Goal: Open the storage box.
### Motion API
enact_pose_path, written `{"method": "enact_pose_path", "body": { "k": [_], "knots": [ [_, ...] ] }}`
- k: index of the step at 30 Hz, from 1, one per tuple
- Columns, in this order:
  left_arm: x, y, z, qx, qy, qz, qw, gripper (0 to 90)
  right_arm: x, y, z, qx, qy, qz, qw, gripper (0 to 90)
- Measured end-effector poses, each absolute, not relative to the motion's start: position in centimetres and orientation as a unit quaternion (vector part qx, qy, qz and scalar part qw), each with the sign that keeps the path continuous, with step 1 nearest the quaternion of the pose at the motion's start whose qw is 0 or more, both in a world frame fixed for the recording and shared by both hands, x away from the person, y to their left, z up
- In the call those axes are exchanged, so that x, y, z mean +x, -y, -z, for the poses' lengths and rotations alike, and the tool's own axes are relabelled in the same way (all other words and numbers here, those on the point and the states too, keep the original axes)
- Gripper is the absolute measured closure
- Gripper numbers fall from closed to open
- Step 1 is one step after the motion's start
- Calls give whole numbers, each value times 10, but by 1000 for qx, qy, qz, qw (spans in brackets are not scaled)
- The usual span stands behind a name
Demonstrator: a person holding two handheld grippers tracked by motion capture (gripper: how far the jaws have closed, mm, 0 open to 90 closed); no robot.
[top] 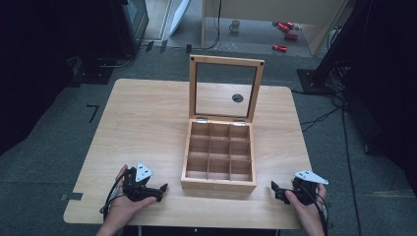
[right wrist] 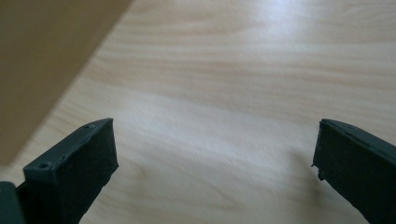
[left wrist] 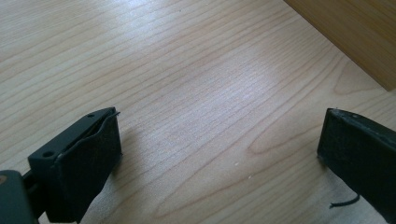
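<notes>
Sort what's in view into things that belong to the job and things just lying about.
Job: wooden box with its lid open; left gripper and right gripper, both open beside it.
Lying about: mug and red items on the floor.

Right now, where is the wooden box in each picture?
High view: the wooden box sits mid-table, lid up, between both grippers.
Left gripper view: its side fills the top right corner.
Right gripper view: its side fills the top left.
Shared landmark: the table.
</notes>
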State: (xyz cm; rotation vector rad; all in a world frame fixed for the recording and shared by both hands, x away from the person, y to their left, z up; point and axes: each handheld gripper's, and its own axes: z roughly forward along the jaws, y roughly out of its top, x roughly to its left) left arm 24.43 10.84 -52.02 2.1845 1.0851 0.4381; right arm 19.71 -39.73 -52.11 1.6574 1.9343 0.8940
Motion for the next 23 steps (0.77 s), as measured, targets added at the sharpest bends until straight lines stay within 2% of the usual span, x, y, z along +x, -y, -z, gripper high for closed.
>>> {"method": "enact_pose_path", "body": {
  "k": [8,23],
  "knots": [
    [244,-108,520,833,-414,-167,326,0,193,397,526,601,-701,-300,239,0],
    [244,-108,520,833,-414,-168,325,0,193,397,527,592,-708,-304,235,0]
  ]
}}
